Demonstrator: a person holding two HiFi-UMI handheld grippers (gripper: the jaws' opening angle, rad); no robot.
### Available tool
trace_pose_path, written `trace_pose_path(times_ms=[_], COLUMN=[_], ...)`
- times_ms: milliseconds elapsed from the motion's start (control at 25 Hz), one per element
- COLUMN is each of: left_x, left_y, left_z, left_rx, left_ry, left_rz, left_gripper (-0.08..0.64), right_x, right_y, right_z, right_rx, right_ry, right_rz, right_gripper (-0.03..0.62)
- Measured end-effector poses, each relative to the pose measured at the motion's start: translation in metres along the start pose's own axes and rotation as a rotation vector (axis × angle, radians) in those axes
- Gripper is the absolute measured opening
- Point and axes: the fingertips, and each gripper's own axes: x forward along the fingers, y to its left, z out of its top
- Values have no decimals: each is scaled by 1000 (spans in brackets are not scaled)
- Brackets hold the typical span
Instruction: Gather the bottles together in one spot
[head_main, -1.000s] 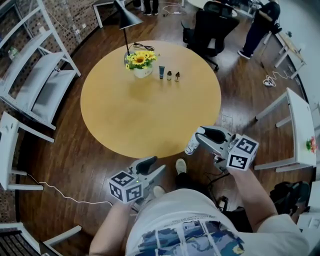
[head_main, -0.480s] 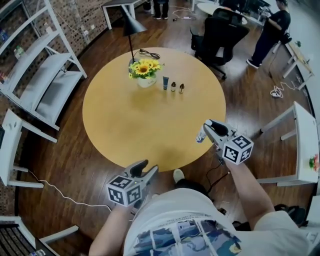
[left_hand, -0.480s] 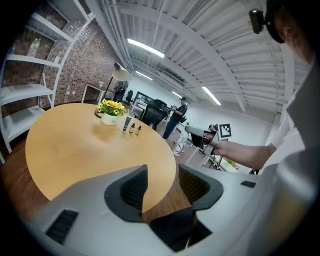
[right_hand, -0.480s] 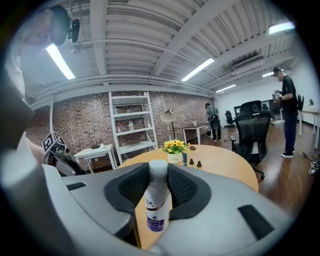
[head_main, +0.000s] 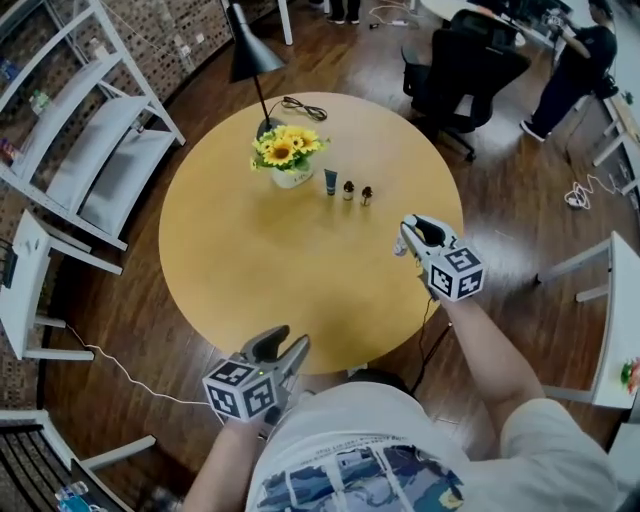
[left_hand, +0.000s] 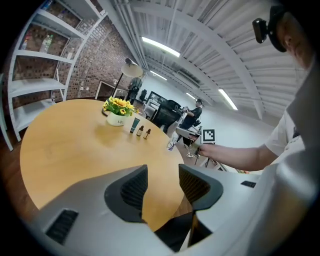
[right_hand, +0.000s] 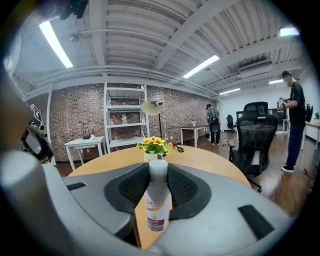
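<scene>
Four bottles count here, and one of them, the white bottle (right_hand: 158, 200), is in your right gripper (head_main: 415, 230), whose jaws are closed on its body just below the rounded cap. It stands upright between the ribbed pads, over the right edge of the round worktop (head_main: 250, 270). I judge it to be light plastic with a smooth, rather slippery wall, so the middle of the body is the good place to hold, and it should go down flat on its base. The other three stand in a short row just beside the sunflower vase (head_main: 288, 165), well apart from yours: a blue tube (head_main: 330, 181), a first brown dropper bottle (head_main: 348, 189) and a second brown dropper bottle (head_main: 366, 195). The two droppers look like glass, small and easy to tip, so probably you must come near them slowly. Your left gripper (left_hand: 161, 187) is low at the near edge of the worktop, jaws moderately apart, nothing between them.
</scene>
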Motion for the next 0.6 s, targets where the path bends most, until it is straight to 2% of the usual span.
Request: trace_pose_path(times_ms=[240,600], left_x=[34,65], left_y=[5,12], left_z=[15,24], left_rx=[-33,-73], left_ry=[19,40], left_rz=[74,139], left_gripper=[195,195], right_x=[69,139], right_y=[-61,-103], right_z=[-6,-24], right_rx=[-15,-14], right_ry=[-16,-44], right_rz=[1,19], right_gripper=[107,107])
